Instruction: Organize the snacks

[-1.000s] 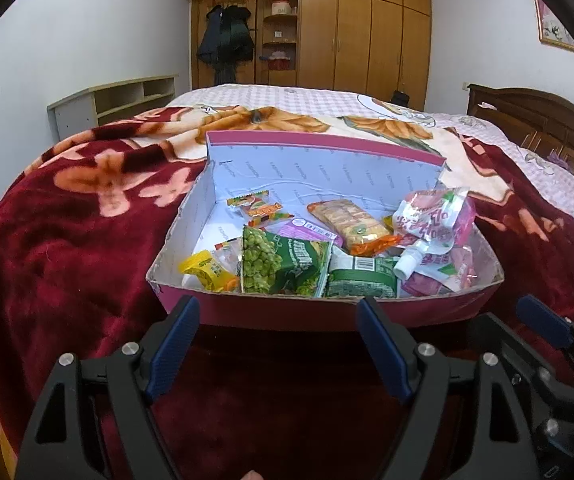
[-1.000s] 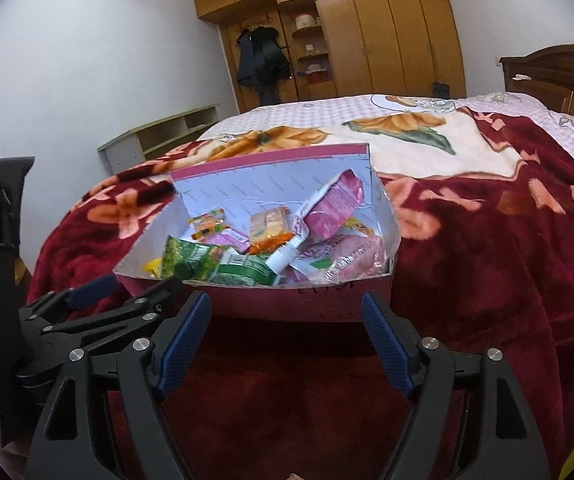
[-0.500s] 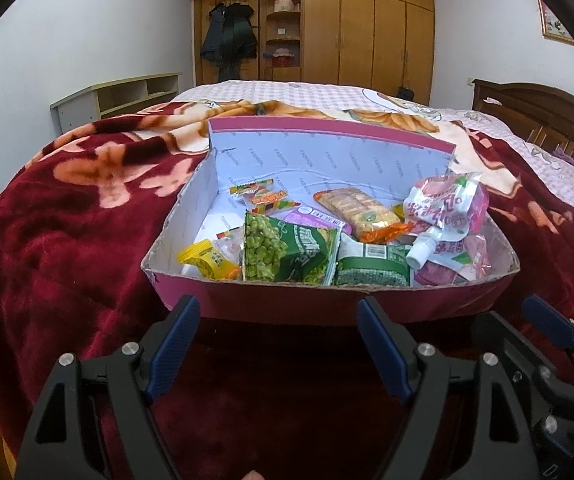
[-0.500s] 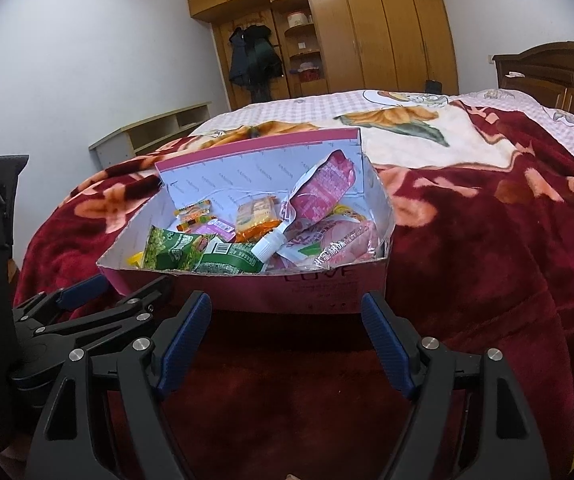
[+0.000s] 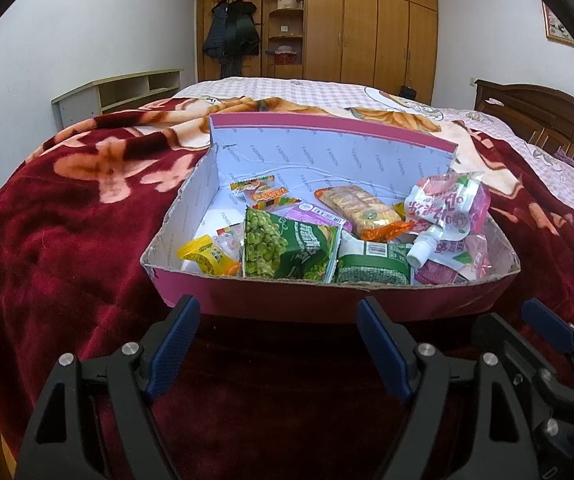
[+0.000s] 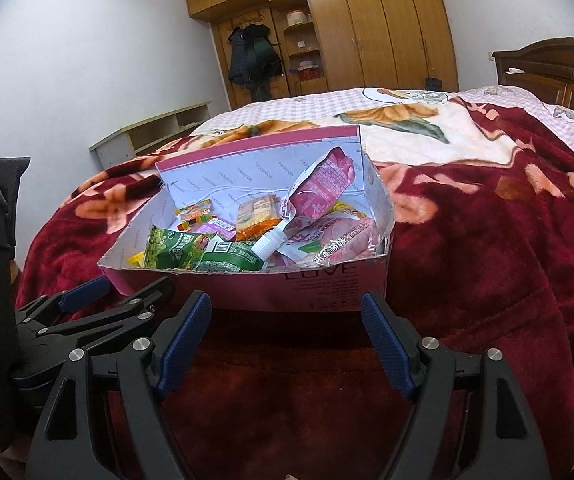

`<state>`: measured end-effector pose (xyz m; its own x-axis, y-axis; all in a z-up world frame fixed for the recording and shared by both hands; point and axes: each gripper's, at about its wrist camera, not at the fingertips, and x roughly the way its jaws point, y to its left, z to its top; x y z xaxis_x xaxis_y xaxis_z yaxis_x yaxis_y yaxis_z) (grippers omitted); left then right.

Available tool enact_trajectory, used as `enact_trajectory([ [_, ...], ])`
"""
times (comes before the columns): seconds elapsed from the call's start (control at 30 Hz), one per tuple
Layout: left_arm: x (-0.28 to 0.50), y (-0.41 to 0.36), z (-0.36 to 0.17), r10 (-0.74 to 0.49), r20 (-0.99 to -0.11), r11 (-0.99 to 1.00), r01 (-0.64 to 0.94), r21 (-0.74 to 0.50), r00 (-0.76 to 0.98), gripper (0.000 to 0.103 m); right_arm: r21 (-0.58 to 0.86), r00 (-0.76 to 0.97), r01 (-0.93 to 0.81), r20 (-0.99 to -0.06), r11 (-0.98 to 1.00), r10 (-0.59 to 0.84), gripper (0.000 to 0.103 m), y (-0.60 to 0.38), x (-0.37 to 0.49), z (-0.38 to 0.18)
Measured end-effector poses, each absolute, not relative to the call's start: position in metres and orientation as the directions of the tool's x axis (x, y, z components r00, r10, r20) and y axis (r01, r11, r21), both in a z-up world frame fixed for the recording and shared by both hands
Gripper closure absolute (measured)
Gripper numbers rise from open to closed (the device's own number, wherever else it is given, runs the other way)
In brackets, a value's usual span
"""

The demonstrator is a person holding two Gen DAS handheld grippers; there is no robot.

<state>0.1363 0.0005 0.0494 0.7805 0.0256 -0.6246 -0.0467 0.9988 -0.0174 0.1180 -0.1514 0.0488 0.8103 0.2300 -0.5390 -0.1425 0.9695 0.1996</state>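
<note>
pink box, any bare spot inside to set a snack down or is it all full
Inside the pink box, bare floor shows only at the left end, between the left wall and the green pea bag, behind the yellow packet. The middle and right are crowded; the pink spouted pouch lies atop other packs. Red blanket lies bare around the box.

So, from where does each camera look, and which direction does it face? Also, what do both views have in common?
Left wrist view: sits on the left claw, faces forward and down over the red blanket at the pink snack box; its own open blue-padded fingers show, plus the right claw at lower right.
Right wrist view: sits on the right claw, faces the same box from its right corner; its own open fingers show, plus the left claw at lower left.
Shared: box, green pea packet, white-capped pink pouch, wardrobe.
</note>
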Motion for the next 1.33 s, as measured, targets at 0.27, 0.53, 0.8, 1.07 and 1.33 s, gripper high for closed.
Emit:
enact_trajectory([
  [0.27,0.1358,-0.0007,0.0493,0.043,-0.622,0.998,-0.061,-0.007,0.782,0.019,0.203,0.809,-0.143,-0.54,0.969,0.232,0.024,-0.1504,0.1178,0.0481],
  [0.53,0.1358,-0.0006,0.0493,0.043,-0.622,0.998,-0.061,-0.008,0.782,0.019,0.203,0.809,-0.143,-0.54,0.969,0.232,0.024,-0.1499,0.1177,0.048],
  [0.8,0.1358,-0.0003,0.0489,0.042,-0.624,0.998,-0.061,-0.009,0.78,0.019,0.204,0.809,-0.143,-0.54,0.968,0.233,0.024,-0.1487,0.1172,0.0479],
  [1.07,0.1359,-0.0004,0.049,0.042,-0.626,0.998,-0.061,-0.01,0.779,0.019,0.203,0.809,-0.143,-0.539,0.969,0.233,0.024,-0.1492,0.1173,0.048],
  [1.33,0.136,-0.0004,0.049,0.041,-0.627,0.998,-0.061,-0.01,0.778,0.019,0.204,0.809,-0.142,-0.54,0.969,0.233,0.024,-0.149,0.1173,0.0481],
])
